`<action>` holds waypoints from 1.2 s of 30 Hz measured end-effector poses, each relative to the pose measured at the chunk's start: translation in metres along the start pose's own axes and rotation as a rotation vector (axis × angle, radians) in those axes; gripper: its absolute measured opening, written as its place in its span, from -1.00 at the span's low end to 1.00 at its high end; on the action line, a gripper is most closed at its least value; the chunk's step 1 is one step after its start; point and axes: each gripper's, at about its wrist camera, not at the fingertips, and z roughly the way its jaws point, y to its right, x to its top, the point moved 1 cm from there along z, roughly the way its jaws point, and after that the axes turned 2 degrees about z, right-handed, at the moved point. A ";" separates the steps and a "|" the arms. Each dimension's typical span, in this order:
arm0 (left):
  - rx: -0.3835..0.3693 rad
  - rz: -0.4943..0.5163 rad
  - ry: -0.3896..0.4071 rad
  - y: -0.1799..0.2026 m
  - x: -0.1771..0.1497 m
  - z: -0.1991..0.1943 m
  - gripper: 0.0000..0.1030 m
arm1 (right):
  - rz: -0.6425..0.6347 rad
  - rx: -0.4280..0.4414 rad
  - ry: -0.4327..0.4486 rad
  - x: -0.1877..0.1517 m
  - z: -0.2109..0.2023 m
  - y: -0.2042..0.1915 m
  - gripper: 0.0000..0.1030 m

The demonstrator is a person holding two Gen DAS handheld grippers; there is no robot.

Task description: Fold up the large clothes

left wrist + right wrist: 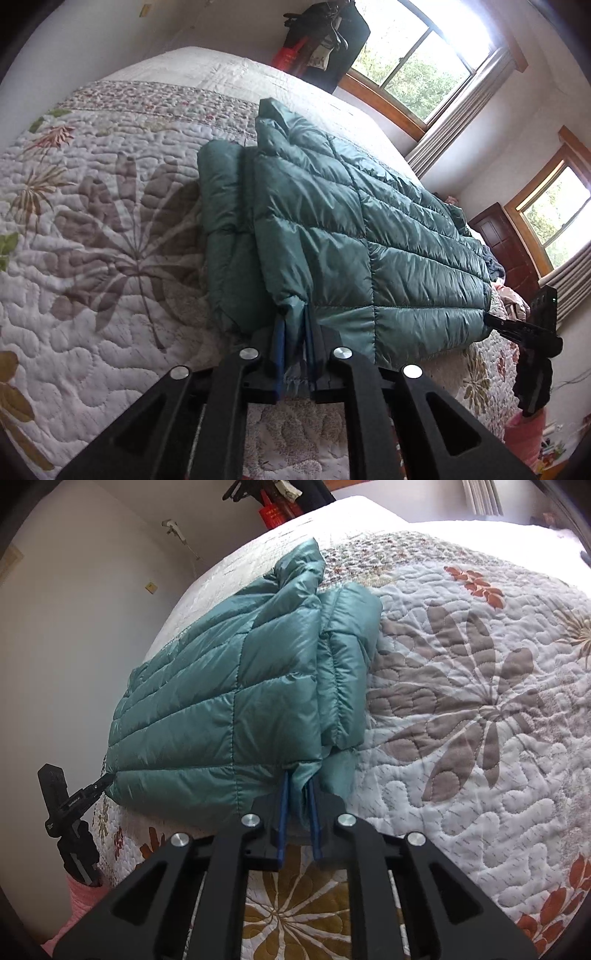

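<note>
Broadly, the bed [110, 229] is covered by a quilted cotton-look spread [461, 738] with stippled stitching and large printed leaf and flower shapes in taupe, rust and ochre; its surface is wide and bare on the side away from the garment. On it lies the jacket [351, 229], a teal puffer of glossy, slightly crinkled shell fabric stitched into rectangular padded panels, folded into a thick rectangular stack with a sleeve [218, 206] doubled along one long side. In the right wrist view the stack lies near the bed's edge by the wall, with open spread beyond the sleeve side. Each near corner of the hem is gripped. The left gripper [293, 332] is clenched on the hem corner, fabric bunched between its blue pads [277, 343]. The right gripper [298, 801] is likewise closed on the opposite hem corner, fabric pinched between its pads [283, 812].
</note>
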 end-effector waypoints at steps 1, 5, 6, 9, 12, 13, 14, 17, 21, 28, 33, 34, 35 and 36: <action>-0.003 -0.001 0.010 -0.002 0.003 -0.005 -0.54 | 0.000 0.003 0.013 0.000 -0.005 -0.001 -0.66; 0.037 -0.019 0.055 -0.013 0.018 -0.016 0.07 | 0.020 -0.008 0.074 0.008 -0.021 0.003 0.06; 0.028 -0.030 0.053 -0.016 0.023 -0.015 0.17 | 0.030 0.003 0.079 0.012 -0.022 0.005 0.25; -0.007 -0.054 0.029 -0.026 0.039 -0.004 0.28 | 0.066 0.042 0.079 0.026 -0.018 0.013 0.37; -0.039 -0.069 0.000 -0.033 0.048 0.012 0.36 | 0.095 0.053 0.058 0.038 -0.004 0.020 0.45; -0.049 -0.071 -0.005 -0.034 0.050 0.018 0.37 | 0.109 0.060 0.045 0.042 0.002 0.023 0.45; -0.057 -0.071 -0.011 -0.035 0.052 0.023 0.39 | 0.120 0.063 0.036 0.044 0.008 0.025 0.45; -0.055 -0.070 -0.015 -0.039 0.054 0.038 0.42 | 0.153 0.080 0.010 0.050 0.025 0.033 0.45; -0.107 -0.098 -0.022 -0.045 0.057 0.053 0.45 | 0.188 0.124 -0.019 0.054 0.044 0.042 0.48; -0.195 -0.148 -0.028 -0.043 0.063 0.072 0.57 | 0.210 0.199 -0.053 0.062 0.069 0.042 0.51; -0.143 -0.140 -0.053 -0.036 0.065 0.089 0.37 | 0.225 0.249 -0.064 0.066 0.078 0.041 0.03; -0.150 -0.153 -0.050 -0.036 0.064 0.089 0.22 | 0.225 0.258 -0.063 0.065 0.077 0.040 -0.06; -0.166 -0.165 -0.044 -0.036 0.063 0.087 -0.07 | 0.218 0.265 -0.059 0.063 0.075 0.040 -0.24; -0.179 -0.174 -0.034 -0.034 0.062 0.084 -0.30 | 0.210 0.271 -0.052 0.061 0.073 0.038 -0.38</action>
